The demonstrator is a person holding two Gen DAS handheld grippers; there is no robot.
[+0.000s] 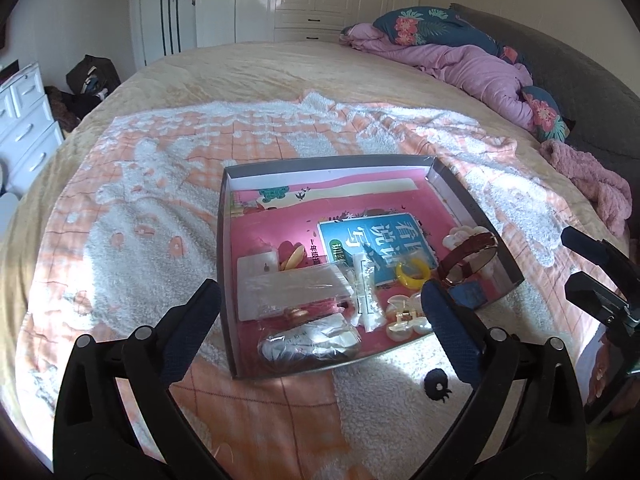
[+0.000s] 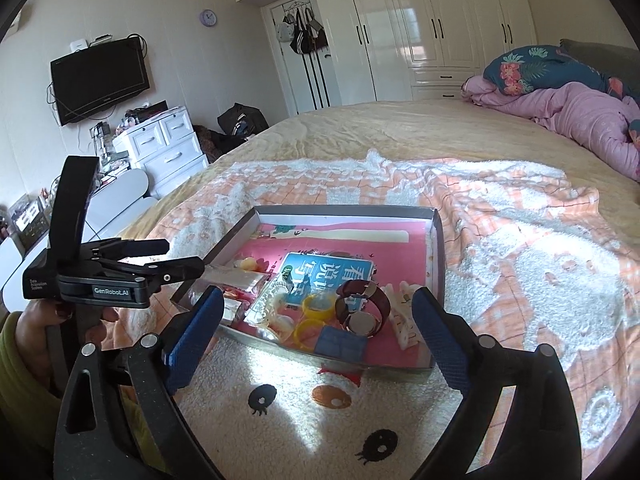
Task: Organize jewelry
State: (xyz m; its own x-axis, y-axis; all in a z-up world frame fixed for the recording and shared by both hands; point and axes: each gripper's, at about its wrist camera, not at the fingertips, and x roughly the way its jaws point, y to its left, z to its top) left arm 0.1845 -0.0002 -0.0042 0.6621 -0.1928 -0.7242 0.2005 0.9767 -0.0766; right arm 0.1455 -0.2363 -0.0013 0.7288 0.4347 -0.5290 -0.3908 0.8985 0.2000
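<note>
A shallow grey box (image 1: 226, 248) with a pink floor lies on the blanket; it also shows in the right wrist view (image 2: 437, 240). Inside are a brown-strap watch (image 1: 468, 258) (image 2: 362, 308), a yellow ring (image 1: 412, 274) (image 2: 318, 305), a pearl hair claw (image 1: 404, 316), clear packets (image 1: 296, 288) and a small blue box (image 2: 340, 342). My left gripper (image 1: 316, 328) is open over the box's near edge, holding nothing. My right gripper (image 2: 316, 332) is open and empty just before the box's near corner. The left gripper body (image 2: 112, 276) shows at the left of the right wrist view.
The box rests on an orange and white plush blanket (image 1: 160, 184) on a large bed. A pink quilt and floral pillows (image 1: 472, 64) lie at the far right. White drawers (image 2: 168, 144) and a TV (image 2: 100, 76) stand beyond the bed's left edge.
</note>
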